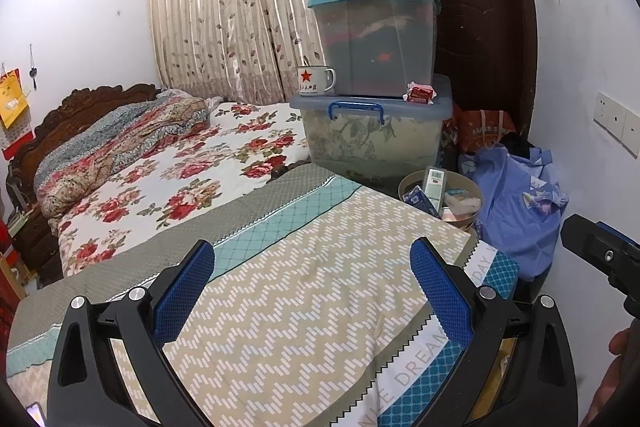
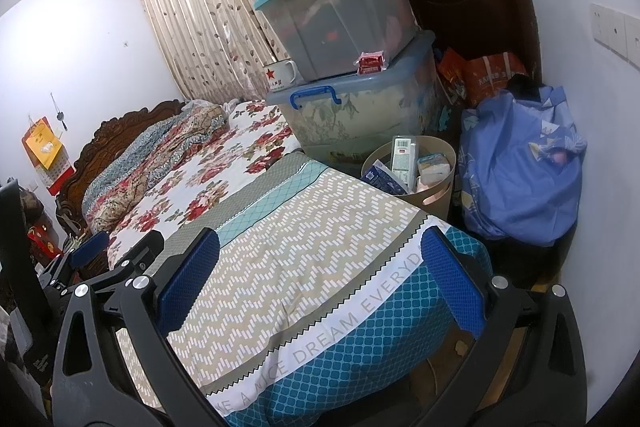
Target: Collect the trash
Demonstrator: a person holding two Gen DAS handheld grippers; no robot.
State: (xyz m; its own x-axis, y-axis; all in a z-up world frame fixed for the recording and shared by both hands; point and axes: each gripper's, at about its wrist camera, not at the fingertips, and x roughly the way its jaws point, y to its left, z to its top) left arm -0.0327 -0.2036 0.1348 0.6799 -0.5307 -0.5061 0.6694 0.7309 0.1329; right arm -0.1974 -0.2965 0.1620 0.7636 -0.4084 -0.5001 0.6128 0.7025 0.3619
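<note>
A round tan bin (image 1: 472, 217) (image 2: 436, 195) stands on the floor past the far corner of the patterned cloth surface (image 1: 304, 291) (image 2: 288, 267). It holds several pieces of trash: a pale flat box (image 1: 434, 183) (image 2: 404, 157), a blue packet (image 1: 418, 198) (image 2: 382, 179) and a small pale carton (image 2: 434, 165). My left gripper (image 1: 312, 287) is open and empty above the cloth. My right gripper (image 2: 320, 279) is open and empty above the cloth's near corner. The right gripper's body shows at the right edge of the left wrist view (image 1: 600, 259). The left gripper shows at the left of the right wrist view (image 2: 120, 255).
Three stacked plastic storage boxes (image 1: 372, 39) (image 2: 340, 27) stand behind the bin, with a star mug (image 1: 316, 79) (image 2: 280, 73) and a red packet (image 1: 422, 93) (image 2: 370, 62) on the lowest lid. A blue cloth bundle (image 1: 516, 203) (image 2: 520, 167) sits right of the bin. A floral bed (image 1: 160, 171) lies left.
</note>
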